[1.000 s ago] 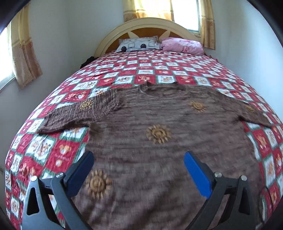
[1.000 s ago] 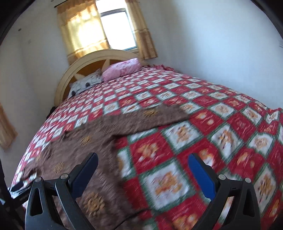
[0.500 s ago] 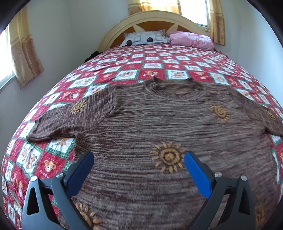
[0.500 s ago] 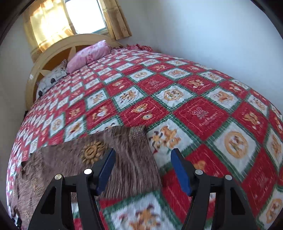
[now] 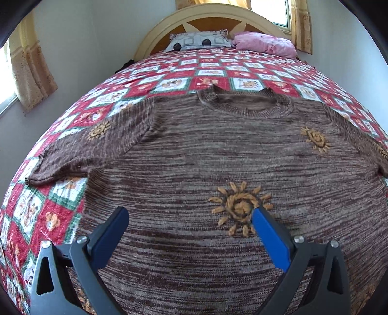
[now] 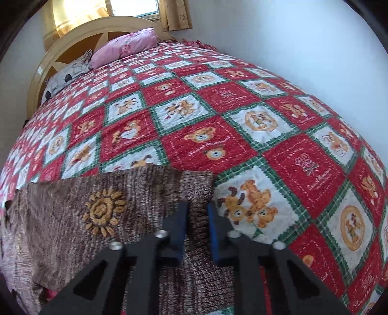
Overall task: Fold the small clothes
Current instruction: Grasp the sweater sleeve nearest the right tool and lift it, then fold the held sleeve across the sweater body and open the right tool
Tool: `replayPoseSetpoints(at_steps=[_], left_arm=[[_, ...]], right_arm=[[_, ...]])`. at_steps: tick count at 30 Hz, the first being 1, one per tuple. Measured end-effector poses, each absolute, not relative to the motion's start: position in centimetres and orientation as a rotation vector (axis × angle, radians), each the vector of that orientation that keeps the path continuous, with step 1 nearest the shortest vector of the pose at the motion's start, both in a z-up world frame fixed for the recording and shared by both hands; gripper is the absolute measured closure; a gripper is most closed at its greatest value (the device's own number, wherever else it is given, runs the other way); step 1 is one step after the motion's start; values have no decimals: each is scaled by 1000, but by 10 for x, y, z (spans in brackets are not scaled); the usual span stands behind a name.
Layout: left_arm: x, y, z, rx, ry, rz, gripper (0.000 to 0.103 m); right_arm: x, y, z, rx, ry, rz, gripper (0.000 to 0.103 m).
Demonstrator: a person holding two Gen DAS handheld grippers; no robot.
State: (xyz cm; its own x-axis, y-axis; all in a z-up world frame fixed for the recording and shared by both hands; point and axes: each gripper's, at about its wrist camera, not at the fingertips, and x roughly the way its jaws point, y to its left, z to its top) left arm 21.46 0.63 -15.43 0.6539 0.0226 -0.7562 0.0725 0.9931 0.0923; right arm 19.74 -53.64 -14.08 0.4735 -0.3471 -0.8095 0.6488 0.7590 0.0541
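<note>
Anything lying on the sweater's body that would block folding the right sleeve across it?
Nothing visible does. The right gripper, jaws just closed, pinches the sleeve end; the sweater lies flat and bare on the bedspread. The left gripper hovers open over its body.

In the lower middle of the frame the right gripper (image 6: 197,226) has just closed its blue pads on the ribbed end of the brown knit sweater (image 6: 72,232) sleeve, a ridge of fabric pinched up between them. The sweater, with an orange sun motif (image 6: 103,210) at lower left, lies flat on the red-and-white teddy-bear quilt (image 6: 218,135) that fills most of the frame. At upper left a pink pillow (image 6: 126,46) and a grey patterned pillow (image 6: 65,77) rest against the cream arched headboard (image 6: 80,26), with yellow curtains (image 6: 174,14) above it.
</note>
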Motion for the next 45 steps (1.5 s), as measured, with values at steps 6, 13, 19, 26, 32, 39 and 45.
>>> replayPoseSetpoints(at_steps=[6,13,19,26,32,39,45], left_arm=[[218,25,-156,-3,881,-35,0],[214,46,-155,-143,856,-28,0],[213,53,-154,-183,838,-22,0],[213,54,-154,-191,833,-37,0],[214,52,-155,-180,837,-41,0],[216,51,-156,-169,844,-39,0],[218,50,-157,-156,852,-35,0]], right_arm=[[202,-494,-93,294,822,-604,96],[237,-394,-37,250,757,-399,96],[296,-278,-45,226,762,-181,96],[352,-203,-107,263,819,-93,96],[369,-192,-139,289,814,-34,96],[361,-220,-144,588,822,242,92],[312,-260,-112,451,720,77,92]])
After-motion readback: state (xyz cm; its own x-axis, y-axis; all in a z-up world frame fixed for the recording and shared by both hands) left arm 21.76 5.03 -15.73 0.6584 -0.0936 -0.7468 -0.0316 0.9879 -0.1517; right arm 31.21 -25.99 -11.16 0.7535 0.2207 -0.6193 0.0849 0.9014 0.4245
